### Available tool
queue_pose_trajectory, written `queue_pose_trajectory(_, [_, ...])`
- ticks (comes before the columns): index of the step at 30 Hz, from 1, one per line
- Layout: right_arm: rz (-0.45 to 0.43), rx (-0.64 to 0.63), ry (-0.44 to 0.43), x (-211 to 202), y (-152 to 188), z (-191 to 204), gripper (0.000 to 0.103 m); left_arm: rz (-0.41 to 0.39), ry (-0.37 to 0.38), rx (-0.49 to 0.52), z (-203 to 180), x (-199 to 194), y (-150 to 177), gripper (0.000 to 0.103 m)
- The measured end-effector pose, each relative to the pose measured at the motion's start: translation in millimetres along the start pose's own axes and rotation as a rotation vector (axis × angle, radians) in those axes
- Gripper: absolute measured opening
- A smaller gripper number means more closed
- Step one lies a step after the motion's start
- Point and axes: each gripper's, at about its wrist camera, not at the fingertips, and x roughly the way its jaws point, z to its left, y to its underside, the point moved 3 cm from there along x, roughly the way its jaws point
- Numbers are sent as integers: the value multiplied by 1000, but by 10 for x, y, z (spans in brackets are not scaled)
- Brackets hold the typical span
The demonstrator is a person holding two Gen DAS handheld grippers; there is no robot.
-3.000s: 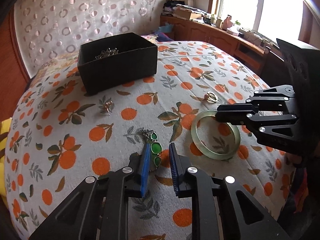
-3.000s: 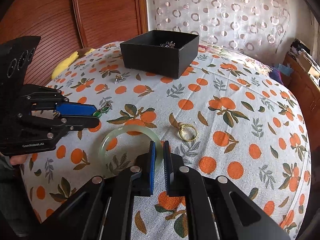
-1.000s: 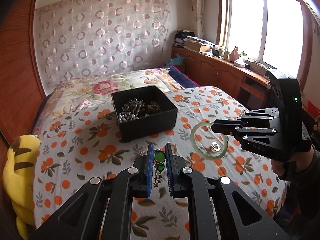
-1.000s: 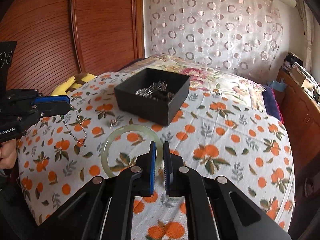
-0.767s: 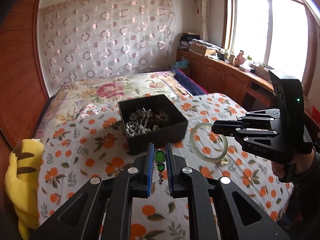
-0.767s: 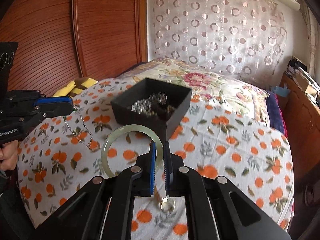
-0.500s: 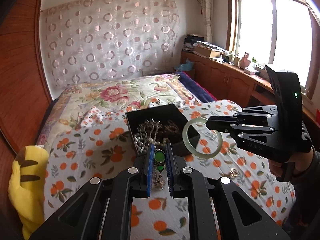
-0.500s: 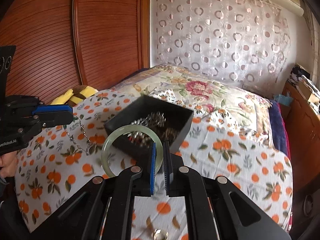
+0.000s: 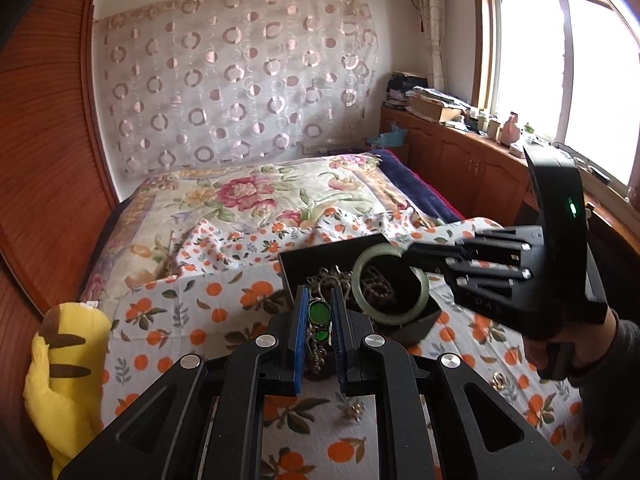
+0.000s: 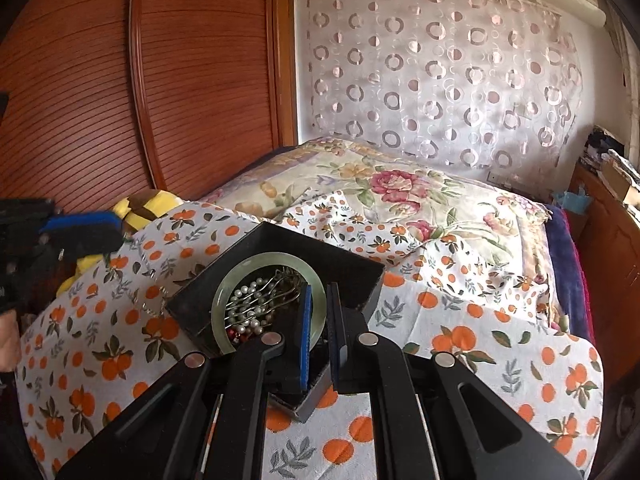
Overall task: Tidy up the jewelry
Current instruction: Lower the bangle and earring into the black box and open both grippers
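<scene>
My left gripper (image 9: pixel 319 312) is shut on a green-stone necklace (image 9: pixel 319 313) whose chain hangs down in front of the black jewelry box (image 9: pixel 316 260). My right gripper (image 10: pixel 319 312) is shut on a pale green jade bangle (image 10: pixel 240 276) and holds it over the open box (image 10: pixel 352 276), which holds pearls and chains. In the left wrist view the bangle (image 9: pixel 390 318) hangs from the right gripper (image 9: pixel 408 254) above the box. The left gripper (image 10: pixel 84 228) shows blurred at the left of the right wrist view.
The box sits on an orange-print cloth (image 9: pixel 192 320) over a bed. A gold ring (image 9: pixel 498 379) and a small silver piece (image 9: pixel 354 410) lie on the cloth near me. A yellow plush toy (image 9: pixel 64 368) lies at the left. Wooden cabinets (image 9: pixel 460 160) stand at the right.
Both grippers have lifted their pieces off the cloth and carried them toward the box. The bangle is now over the box opening, the necklace just in front of it.
</scene>
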Motion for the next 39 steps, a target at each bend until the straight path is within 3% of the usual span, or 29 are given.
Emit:
queue_pose_trajectory(16, [16,25,-69,24,62,-18,11,-29,4,-25,1,391,-376,11])
queue_pose_trajectory(39, [-10,50,-13,-201,-61,-55,11,-20,49,2,-152,684,-478,11])
